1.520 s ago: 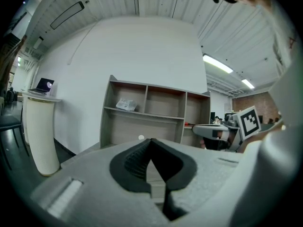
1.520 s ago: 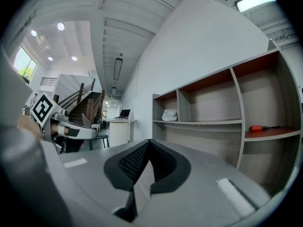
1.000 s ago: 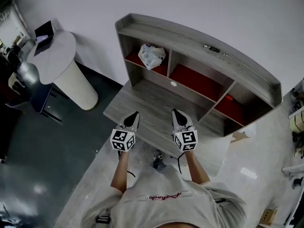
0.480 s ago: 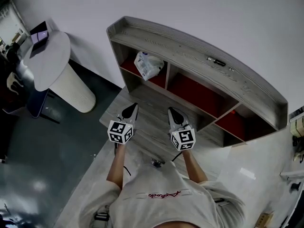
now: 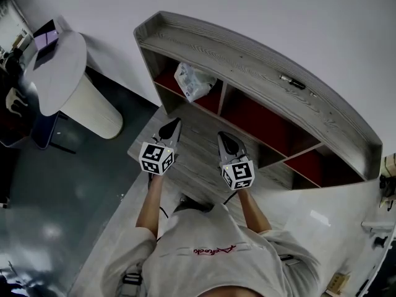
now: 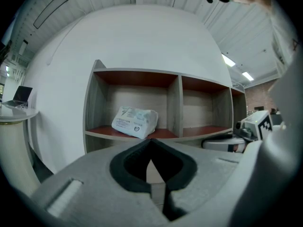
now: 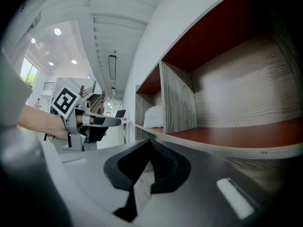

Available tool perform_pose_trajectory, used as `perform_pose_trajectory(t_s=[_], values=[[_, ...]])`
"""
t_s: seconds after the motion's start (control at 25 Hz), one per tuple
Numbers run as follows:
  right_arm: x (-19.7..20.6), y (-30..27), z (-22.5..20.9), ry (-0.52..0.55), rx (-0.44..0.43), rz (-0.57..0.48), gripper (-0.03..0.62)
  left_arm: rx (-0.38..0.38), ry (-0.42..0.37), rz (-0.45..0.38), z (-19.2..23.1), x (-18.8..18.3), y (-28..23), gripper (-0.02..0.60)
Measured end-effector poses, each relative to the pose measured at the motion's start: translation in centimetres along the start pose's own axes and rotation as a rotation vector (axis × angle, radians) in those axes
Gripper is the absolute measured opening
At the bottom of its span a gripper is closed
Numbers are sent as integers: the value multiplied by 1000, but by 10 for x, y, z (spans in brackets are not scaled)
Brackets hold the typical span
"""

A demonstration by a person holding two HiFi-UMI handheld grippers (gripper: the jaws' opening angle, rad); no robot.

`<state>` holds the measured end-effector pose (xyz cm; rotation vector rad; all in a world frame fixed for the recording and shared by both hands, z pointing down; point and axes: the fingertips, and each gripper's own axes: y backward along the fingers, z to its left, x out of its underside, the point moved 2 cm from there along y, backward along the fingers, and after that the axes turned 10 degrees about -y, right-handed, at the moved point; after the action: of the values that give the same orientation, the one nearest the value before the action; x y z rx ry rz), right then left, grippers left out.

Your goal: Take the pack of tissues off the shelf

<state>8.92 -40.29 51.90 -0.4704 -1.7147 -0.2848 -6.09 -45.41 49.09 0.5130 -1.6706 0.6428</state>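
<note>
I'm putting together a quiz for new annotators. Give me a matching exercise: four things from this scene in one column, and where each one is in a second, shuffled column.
Things
1. pack of tissues
2. small dark object
3. laptop
4. left gripper

Places
A. on the round white table
B. above the desk, jaws shut, empty
C. in the leftmost compartment of the shelf
D. on the shelf's top board

Pairs: 1-C, 2-D, 3-A, 4-B
</note>
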Motion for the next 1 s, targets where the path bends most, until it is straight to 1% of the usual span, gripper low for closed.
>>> perform_pose_trajectory(t_s=[0.32,0.64,0.76,0.92,0.96,1.0], values=[[11,-13,-6,10,37,45,8,41,1,-32,24,-11,-35,-2],[20,-20,-5,8,67,68,8,77,-35,-86,44,-46,-65,0],[24,-18,-4,5,75,78,8,78,-50,-98,52,-57,-73,0],[30,-16,-1,2,81,87,8,59,-41,-110,68,-65,-78,0],[30,-16,0,1,82,89,8,55,-37,-114,72,-67,-79,4],[31,-16,1,1,82,91,8,57,-31,-117,74,-69,-81,42]])
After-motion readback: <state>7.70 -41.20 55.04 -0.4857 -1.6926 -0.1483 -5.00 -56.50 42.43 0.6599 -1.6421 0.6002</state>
